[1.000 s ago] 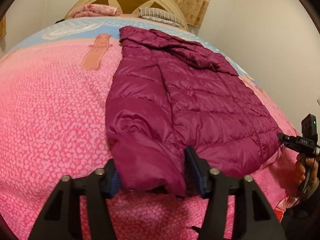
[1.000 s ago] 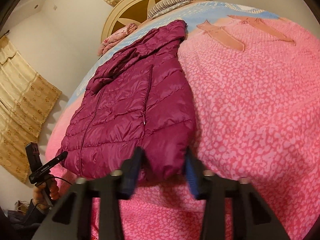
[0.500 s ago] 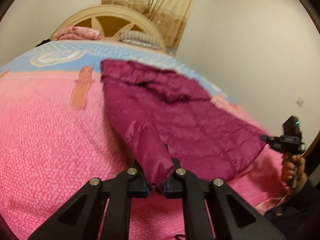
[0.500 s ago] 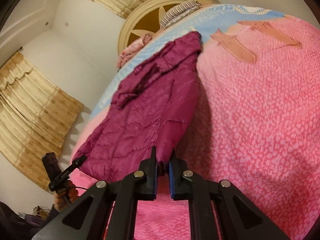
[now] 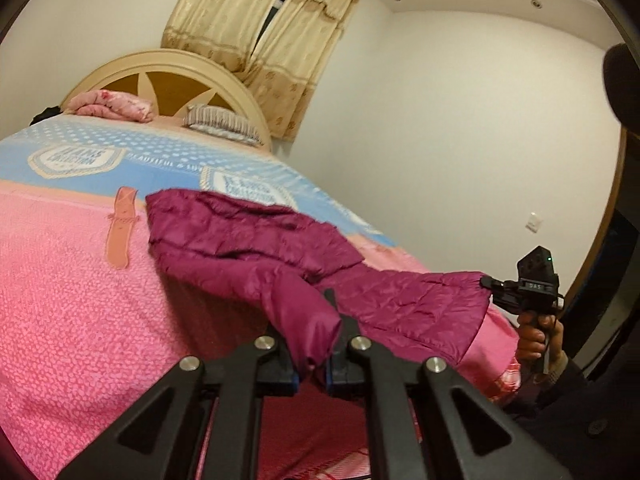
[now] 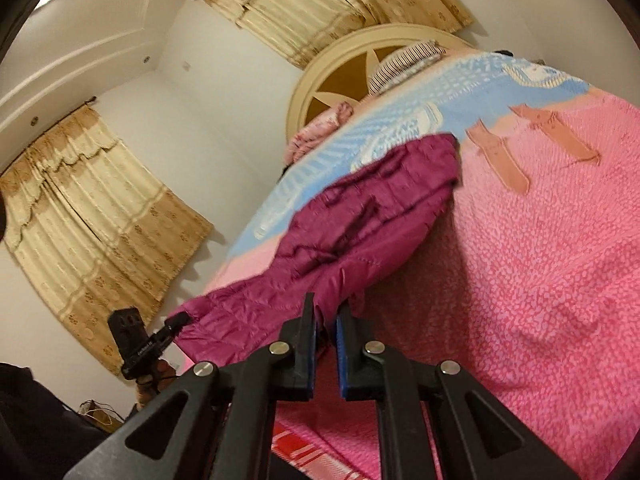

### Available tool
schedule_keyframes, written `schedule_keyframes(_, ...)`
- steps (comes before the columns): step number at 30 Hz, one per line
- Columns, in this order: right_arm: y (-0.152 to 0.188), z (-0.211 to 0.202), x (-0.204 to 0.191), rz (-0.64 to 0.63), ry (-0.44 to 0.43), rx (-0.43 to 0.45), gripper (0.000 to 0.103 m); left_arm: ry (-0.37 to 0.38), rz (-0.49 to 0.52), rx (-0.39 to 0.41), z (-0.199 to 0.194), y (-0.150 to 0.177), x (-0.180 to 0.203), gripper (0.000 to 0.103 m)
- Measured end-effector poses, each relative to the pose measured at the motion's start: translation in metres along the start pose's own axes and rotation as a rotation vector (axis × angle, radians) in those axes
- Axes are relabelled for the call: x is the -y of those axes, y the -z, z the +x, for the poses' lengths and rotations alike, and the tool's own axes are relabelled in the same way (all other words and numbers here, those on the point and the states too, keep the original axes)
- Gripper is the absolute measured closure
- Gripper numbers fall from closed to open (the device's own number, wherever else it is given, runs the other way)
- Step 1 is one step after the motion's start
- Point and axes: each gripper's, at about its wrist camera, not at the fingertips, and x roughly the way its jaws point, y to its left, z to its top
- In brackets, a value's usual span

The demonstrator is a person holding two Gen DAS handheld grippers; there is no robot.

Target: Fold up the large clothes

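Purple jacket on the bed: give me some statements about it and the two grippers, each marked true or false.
1. The left gripper is shut on the purple jacket. True.
2. The right gripper hangs open, holding nothing. False: it is shut on the jacket's hem.
3. The jacket's near end is lifted off the pink bedspread. True.
4. The jacket covers the striped pillow. False: the pillow lies apart, by the headboard.
5. The jacket is green. False: it is purple.

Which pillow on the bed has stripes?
The striped pillow by the headboard nearer the curtains. The other, the pink pillow, has a flowery pink cover and no stripes.
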Motion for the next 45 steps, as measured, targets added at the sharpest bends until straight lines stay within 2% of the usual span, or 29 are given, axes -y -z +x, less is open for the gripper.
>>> schedule_keyframes(9, -0.016, -0.058, -0.042, -0.087, -0.084, 0.119, 0.097, 0.046, 0.030, 0.079, -0.024, -0.027, 0.016, 0.095)
schedule_keyframes(13, -0.019, -0.073, -0.060, -0.124, -0.108, 0.150, 0.101, 0.063, 0.054, 0.072, -0.018, -0.024, 0.022, 0.095)
schedule_keyframes(16, -0.017, -0.060, -0.056, -0.136, -0.046, 0.093, 0.101, 0.047, 0.036, 0.031, -0.006, -0.016, 0.014, 0.095)
schedule_keyframes(18, -0.014, -0.044, -0.036, -0.057, 0.002, 0.036, 0.100, 0.043, 0.022, 0.016, -0.003, -0.011, 0.009, 0.095)
schedule_keyframes(20, -0.006, -0.028, -0.018, -0.040, 0.134, -0.032, 0.099, 0.038, 0.014, 0.012, -0.004, -0.009, 0.007, 0.095)
schedule_keyframes(23, 0.011, -0.004, 0.009, -0.009, 0.247, -0.175, 0.097, 0.040, -0.007, 0.012, -0.006, -0.007, 0.002, 0.095)
schedule_keyframes(24, 0.017, 0.002, 0.019, 0.026, 0.247, -0.211, 0.091, 0.041, -0.008, 0.013, -0.007, -0.006, 0.002, 0.095)
schedule_keyframes(25, 0.026, 0.009, 0.030, 0.086, 0.221, -0.269, 0.080, 0.041, -0.007, 0.012, -0.007, -0.006, 0.003, 0.095)
schedule_keyframes(26, 0.036, 0.016, 0.039, 0.143, 0.209, -0.328, 0.029, 0.043, -0.005, 0.011, -0.007, -0.005, 0.004, 0.095)
schedule_keyframes(27, 0.042, 0.018, 0.041, 0.157, 0.218, -0.340, 0.001, 0.044, -0.004, 0.011, -0.007, -0.005, 0.005, 0.095)
schedule_keyframes(29, 0.053, 0.021, 0.040, 0.113, 0.270, -0.363, 0.001, 0.045, -0.003, 0.010, -0.006, -0.004, 0.005, 0.095)
schedule_keyframes(30, 0.053, 0.023, 0.042, 0.117, 0.262, -0.362, 0.001, 0.046, -0.007, 0.010, -0.006, -0.004, 0.005, 0.095)
schedule_keyframes(32, 0.050, 0.022, 0.044, 0.167, 0.186, -0.353, 0.001, 0.047, -0.010, 0.012, -0.008, -0.004, 0.004, 0.095)
schedule_keyframes(34, 0.050, 0.025, 0.042, 0.158, 0.207, -0.352, 0.001, 0.047, -0.012, 0.015, -0.009, -0.003, 0.004, 0.095)
schedule_keyframes(39, 0.070, 0.051, 0.061, 0.230, 0.251, -0.429, 0.001, 0.041, -0.014, 0.007, -0.007, 0.000, 0.000, 0.095)
schedule_keyframes(43, 0.092, 0.071, 0.074, 0.296, 0.213, -0.510, 0.004, 0.037, -0.025, -0.001, -0.006, 0.002, -0.002, 0.095)
schedule_keyframes(44, 0.098, 0.076, 0.075, 0.304, 0.197, -0.543, 0.020, 0.037, -0.027, -0.002, -0.006, 0.003, -0.003, 0.095)
schedule_keyframes(45, 0.101, 0.078, 0.075, 0.311, 0.169, -0.571, 0.051, 0.040, -0.030, -0.001, -0.007, 0.003, -0.004, 0.095)
